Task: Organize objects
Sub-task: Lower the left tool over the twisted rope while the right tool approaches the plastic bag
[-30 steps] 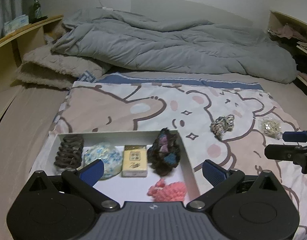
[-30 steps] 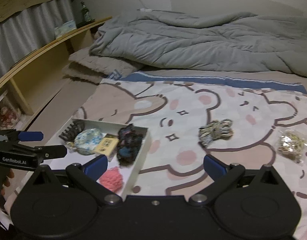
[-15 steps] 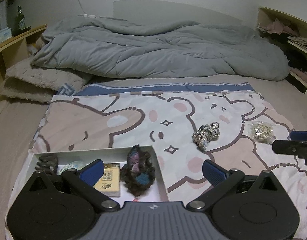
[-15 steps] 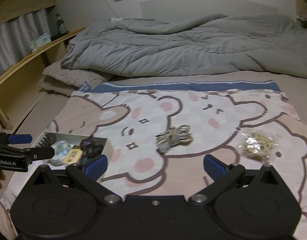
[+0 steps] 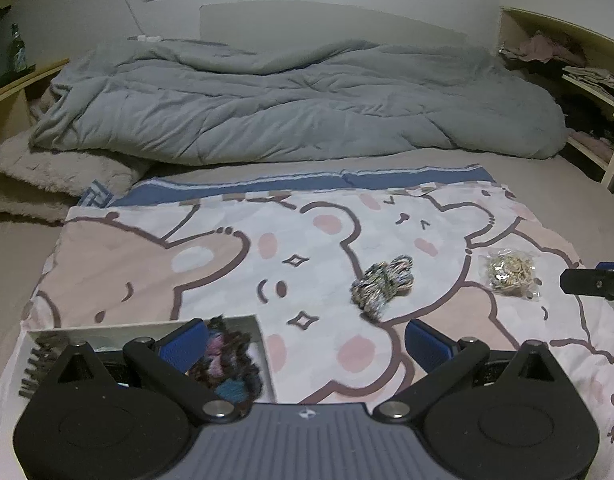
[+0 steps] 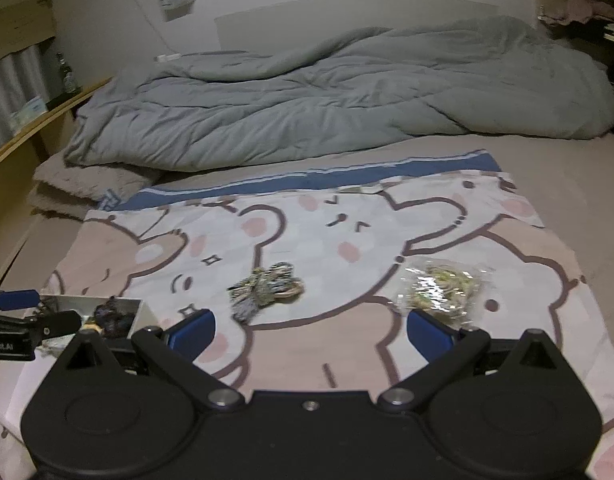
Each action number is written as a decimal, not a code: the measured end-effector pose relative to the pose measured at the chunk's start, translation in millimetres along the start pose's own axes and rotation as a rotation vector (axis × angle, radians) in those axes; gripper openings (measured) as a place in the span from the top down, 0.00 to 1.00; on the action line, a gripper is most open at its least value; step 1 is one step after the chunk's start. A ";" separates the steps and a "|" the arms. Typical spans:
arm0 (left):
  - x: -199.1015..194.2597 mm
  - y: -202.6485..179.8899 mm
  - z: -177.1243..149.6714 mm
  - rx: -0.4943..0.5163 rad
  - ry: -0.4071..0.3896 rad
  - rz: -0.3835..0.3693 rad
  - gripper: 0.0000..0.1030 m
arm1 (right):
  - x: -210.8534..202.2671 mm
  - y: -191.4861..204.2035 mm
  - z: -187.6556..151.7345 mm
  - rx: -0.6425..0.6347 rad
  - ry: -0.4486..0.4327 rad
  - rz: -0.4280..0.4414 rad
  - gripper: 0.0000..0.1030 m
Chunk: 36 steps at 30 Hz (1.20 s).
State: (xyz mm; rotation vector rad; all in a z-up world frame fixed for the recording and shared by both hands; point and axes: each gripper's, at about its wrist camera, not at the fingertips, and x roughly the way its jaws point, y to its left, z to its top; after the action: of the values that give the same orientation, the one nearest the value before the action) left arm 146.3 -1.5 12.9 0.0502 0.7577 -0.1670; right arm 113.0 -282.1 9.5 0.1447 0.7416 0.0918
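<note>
A white tray lies at the lower left of the bear-print cloth, holding a dark fuzzy bundle and a dark ridged clip. A speckled yarn bundle lies on the cloth to the right of the tray. Further right lies a clear bag of gold bits. My left gripper is open, hovering over the tray's right end. My right gripper is open and empty, with the yarn bundle and the bag just beyond its fingertips. The tray sits at its left.
A rumpled grey duvet fills the back of the bed. A folded beige blanket lies at the left. A wooden shelf with a green bottle runs along the left, and shelves with clothes stand at the right.
Both grippers have swung to the right, away from the tray. The tray has slid toward the lower left in both views, and the yarn bundle and bag now sit nearer the centre.
</note>
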 end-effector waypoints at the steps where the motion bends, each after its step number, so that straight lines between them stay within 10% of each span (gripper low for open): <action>1: 1.4 -3.3 1.0 0.003 -0.008 -0.004 0.00 | 0.6 -3.6 0.3 0.005 0.000 -0.009 0.00; 24: 79.1 -47.9 37.6 0.160 -0.101 -0.130 0.00 | 73.9 -92.5 33.0 0.174 0.074 -0.127 0.00; 36: 162.0 -59.6 35.6 0.288 -0.006 -0.267 0.05 | 145.2 -120.6 42.6 0.272 0.132 -0.174 0.00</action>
State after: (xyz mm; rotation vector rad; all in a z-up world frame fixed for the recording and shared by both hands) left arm 276.1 -85.5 -71.8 0.2224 0.7283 -0.5304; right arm 252.3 -385.7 -75.9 0.3350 0.8934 -0.1672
